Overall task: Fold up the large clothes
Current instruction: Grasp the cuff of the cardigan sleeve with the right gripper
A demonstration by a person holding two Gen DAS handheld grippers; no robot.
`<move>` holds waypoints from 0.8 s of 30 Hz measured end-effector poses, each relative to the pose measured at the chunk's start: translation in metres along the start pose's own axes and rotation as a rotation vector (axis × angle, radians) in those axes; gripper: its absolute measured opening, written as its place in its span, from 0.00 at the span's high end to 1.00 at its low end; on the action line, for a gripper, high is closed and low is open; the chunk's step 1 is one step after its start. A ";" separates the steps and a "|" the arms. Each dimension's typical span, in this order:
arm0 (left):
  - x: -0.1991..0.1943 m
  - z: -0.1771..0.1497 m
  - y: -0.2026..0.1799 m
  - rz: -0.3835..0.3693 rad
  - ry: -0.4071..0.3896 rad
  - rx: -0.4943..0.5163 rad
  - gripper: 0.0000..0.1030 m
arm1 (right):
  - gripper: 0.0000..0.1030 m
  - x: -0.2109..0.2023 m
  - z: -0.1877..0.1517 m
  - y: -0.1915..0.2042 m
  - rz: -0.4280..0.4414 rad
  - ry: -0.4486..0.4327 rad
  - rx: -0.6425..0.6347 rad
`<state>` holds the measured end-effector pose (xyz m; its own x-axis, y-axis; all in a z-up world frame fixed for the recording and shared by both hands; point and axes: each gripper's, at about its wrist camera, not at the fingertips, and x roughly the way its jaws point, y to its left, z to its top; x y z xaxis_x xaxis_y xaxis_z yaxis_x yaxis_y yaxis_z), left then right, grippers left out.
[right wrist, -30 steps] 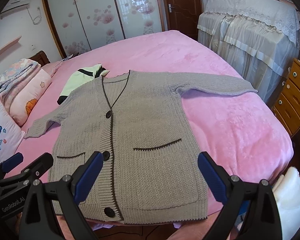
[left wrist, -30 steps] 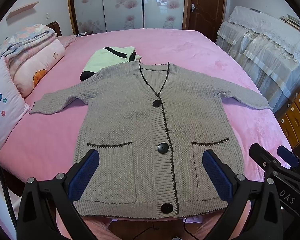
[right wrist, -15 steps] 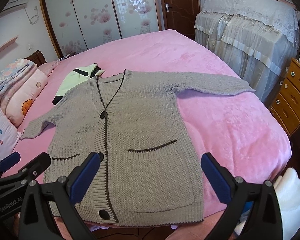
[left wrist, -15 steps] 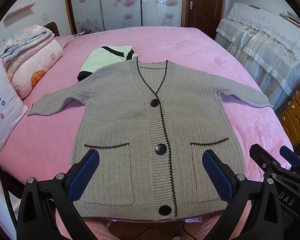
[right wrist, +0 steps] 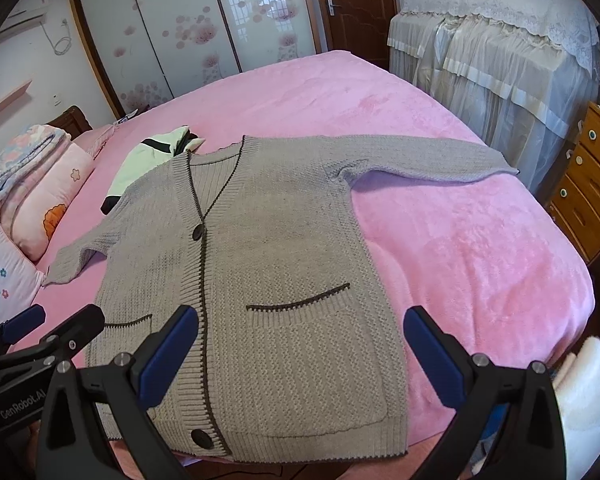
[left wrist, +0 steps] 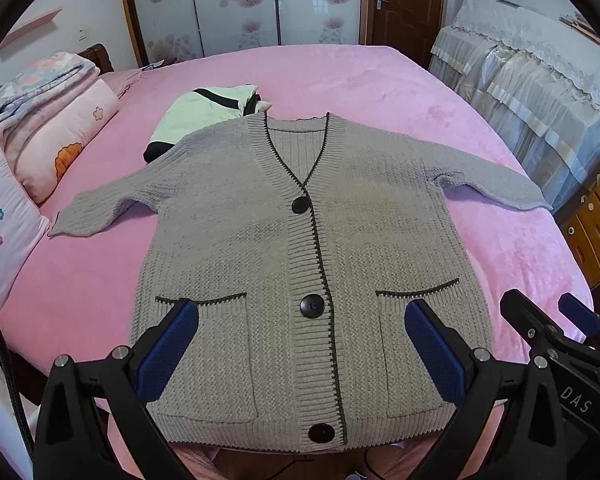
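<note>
A grey knit cardigan [left wrist: 300, 248] lies flat and buttoned on the pink bed [left wrist: 340, 80], both sleeves spread outward, its hem at the near edge. The left claw [left wrist: 302, 354] hangs above the hem with its blue pads wide apart, nothing between them. The right claw [right wrist: 300, 354] hangs over the pocket side, and its jaws have just been opening to their widest, also empty. A folded pale green garment [left wrist: 204, 114] sits just behind the cardigan's shoulder. Pillows [left wrist: 56, 136] line the far left side.
</note>
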<state>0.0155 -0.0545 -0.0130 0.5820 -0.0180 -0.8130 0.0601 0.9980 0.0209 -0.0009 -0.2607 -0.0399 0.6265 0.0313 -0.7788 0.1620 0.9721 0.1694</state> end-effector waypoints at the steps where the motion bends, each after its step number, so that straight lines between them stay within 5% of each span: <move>1: 0.002 0.002 -0.003 -0.002 0.003 0.005 0.01 | 0.00 0.002 0.001 -0.002 0.003 0.001 0.005; 6: 0.009 0.017 -0.021 -0.013 -0.005 0.031 0.01 | 0.00 0.009 0.008 -0.020 0.027 -0.015 0.043; 14: 0.012 0.065 -0.068 -0.062 -0.092 0.106 0.01 | 0.00 -0.009 0.042 -0.074 0.111 -0.215 0.119; 24: 0.028 0.153 -0.151 -0.131 -0.259 0.192 0.01 | 0.00 -0.001 0.131 -0.175 -0.094 -0.301 0.158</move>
<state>0.1466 -0.2149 0.0502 0.7439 -0.1848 -0.6422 0.2855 0.9568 0.0554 0.0699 -0.4612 0.0106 0.7961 -0.1490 -0.5865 0.3305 0.9190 0.2151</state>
